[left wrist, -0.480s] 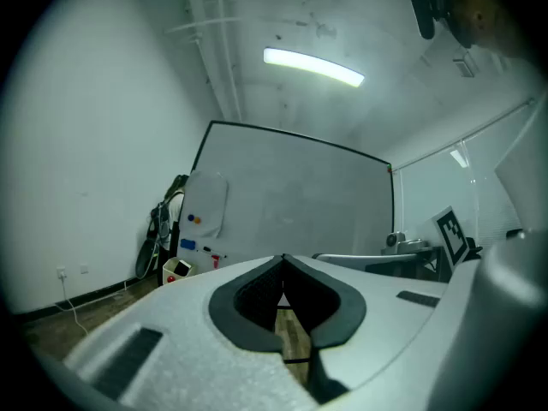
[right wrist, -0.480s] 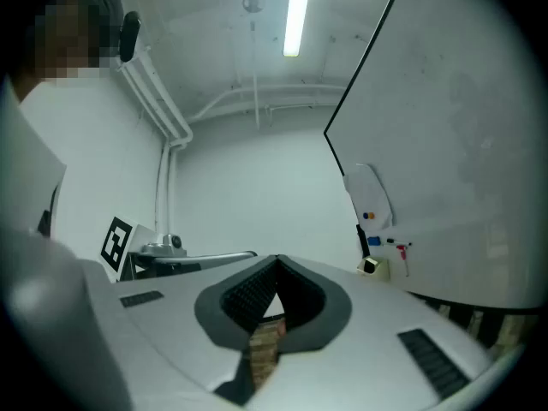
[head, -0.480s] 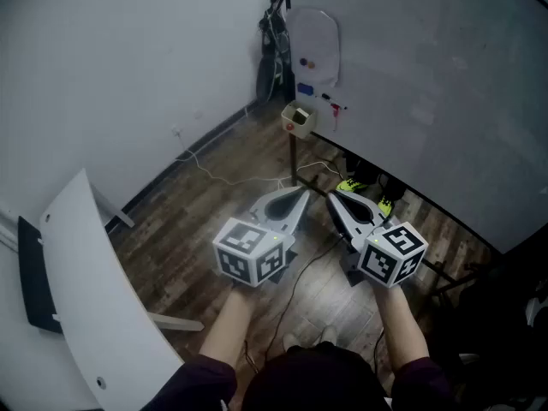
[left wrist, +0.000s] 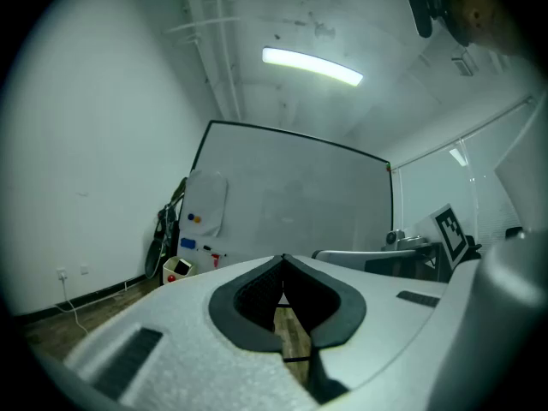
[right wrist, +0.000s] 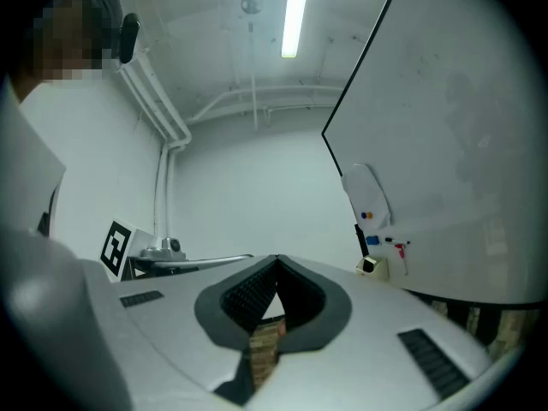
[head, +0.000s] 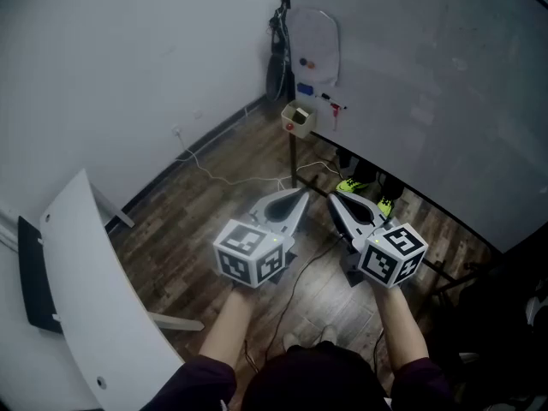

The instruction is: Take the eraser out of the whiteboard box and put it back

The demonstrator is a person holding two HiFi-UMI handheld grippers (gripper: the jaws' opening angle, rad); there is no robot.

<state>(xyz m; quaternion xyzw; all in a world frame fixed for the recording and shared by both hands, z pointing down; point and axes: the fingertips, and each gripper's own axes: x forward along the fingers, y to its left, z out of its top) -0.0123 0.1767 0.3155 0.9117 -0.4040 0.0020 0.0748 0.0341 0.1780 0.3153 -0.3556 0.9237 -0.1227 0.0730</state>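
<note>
Nothing has moved since the earlier frame: nearest the viewer, the left gripper point(head: 300, 195) and right gripper point(head: 334, 198) are held level, side by side over the wooden floor point(head: 205, 221), each with its jaws pressed together on nothing. Well beyond them, the small whiteboard box point(head: 298, 119) sits by the whiteboard point(head: 428, 84). No eraser can be made out from here, so the task looks unstarted, with reaching, removal and return all left.

Lower centre of my head view, I see the left pale grey tapered plastic gripper point(head: 300, 197) and the matching right gripper point(head: 335, 198); each bears a white cube with black square markers point(head: 248, 253); black ribbed pads point(left wrist: 253, 294) line them; dark maroon sleeves point(head: 205, 377) at the bottom edge.
</note>
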